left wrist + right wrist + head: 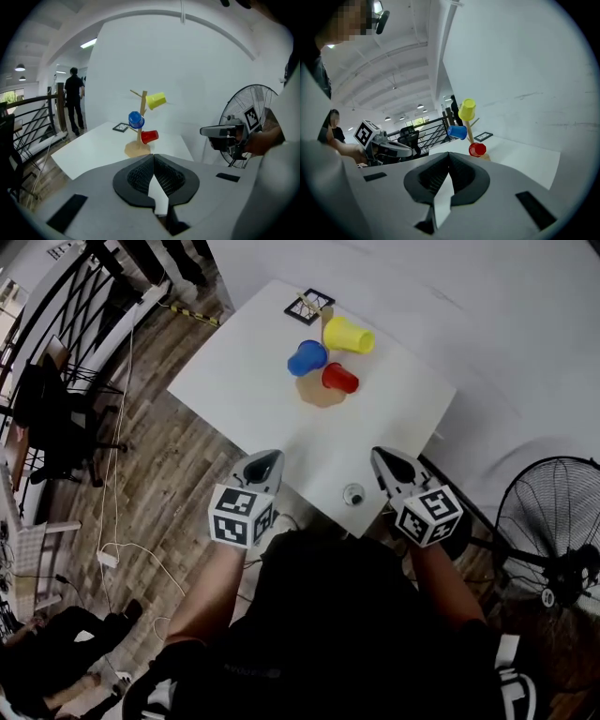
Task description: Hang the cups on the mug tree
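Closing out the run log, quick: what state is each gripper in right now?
Left gripper: closed, holding nothing.
Right gripper: closed, holding nothing.

We can read no word, number or brand anywhere. The only signs are black-and-white square patterns. One is on the cube (241,515) of the left gripper (265,463) and one on the cube (429,515) of the right gripper (392,463). A small black-framed card (308,306) lies at the far corner of the table (253,399). None carries letters.
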{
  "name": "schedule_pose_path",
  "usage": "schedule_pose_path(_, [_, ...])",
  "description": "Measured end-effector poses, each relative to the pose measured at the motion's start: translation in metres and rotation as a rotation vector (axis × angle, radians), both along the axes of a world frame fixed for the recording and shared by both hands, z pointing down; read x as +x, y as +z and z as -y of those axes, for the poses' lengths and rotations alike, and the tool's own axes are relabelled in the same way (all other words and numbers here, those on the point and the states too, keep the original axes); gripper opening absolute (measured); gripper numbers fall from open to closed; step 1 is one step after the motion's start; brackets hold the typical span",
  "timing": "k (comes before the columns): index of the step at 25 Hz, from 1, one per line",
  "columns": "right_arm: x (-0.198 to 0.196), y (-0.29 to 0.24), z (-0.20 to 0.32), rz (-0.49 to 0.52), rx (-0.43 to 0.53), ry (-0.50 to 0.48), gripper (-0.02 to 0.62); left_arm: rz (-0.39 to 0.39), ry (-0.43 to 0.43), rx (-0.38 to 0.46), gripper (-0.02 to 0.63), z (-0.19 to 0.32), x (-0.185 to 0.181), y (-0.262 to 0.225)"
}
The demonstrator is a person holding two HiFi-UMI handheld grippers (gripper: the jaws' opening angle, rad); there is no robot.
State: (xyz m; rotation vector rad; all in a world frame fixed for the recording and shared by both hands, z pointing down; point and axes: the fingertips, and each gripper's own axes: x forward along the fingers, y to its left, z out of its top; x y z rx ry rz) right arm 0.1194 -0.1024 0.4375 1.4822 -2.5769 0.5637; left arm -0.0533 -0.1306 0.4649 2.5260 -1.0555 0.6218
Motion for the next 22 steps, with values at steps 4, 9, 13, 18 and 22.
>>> schedule_pose_path(4, [-0.009,0.000,-0.005,-0.017,-0.004,-0.015,0.008,-0.005,0.015,0.009,0.017,-0.006,0.006,0.000])
schedule_pose_path(9, [-0.018,0.006,-0.008,-0.050,-0.018,-0.038,0.006,-0.015,0.029,0.016,0.015,-0.008,0.015,-0.002])
schedule_pose_path(13, [-0.019,0.010,-0.009,-0.060,-0.021,-0.046,0.006,-0.034,0.048,0.013,0.015,-0.014,0.023,-0.002])
schedule_pose_path(18, [-0.019,0.010,-0.011,-0.071,-0.016,-0.048,0.006,-0.030,0.055,0.032,0.017,-0.014,0.029,-0.008])
schedule_pose_path(22, [-0.019,0.009,-0.012,-0.075,-0.011,-0.053,0.006,-0.024,0.055,0.048,0.017,-0.013,0.031,-0.012])
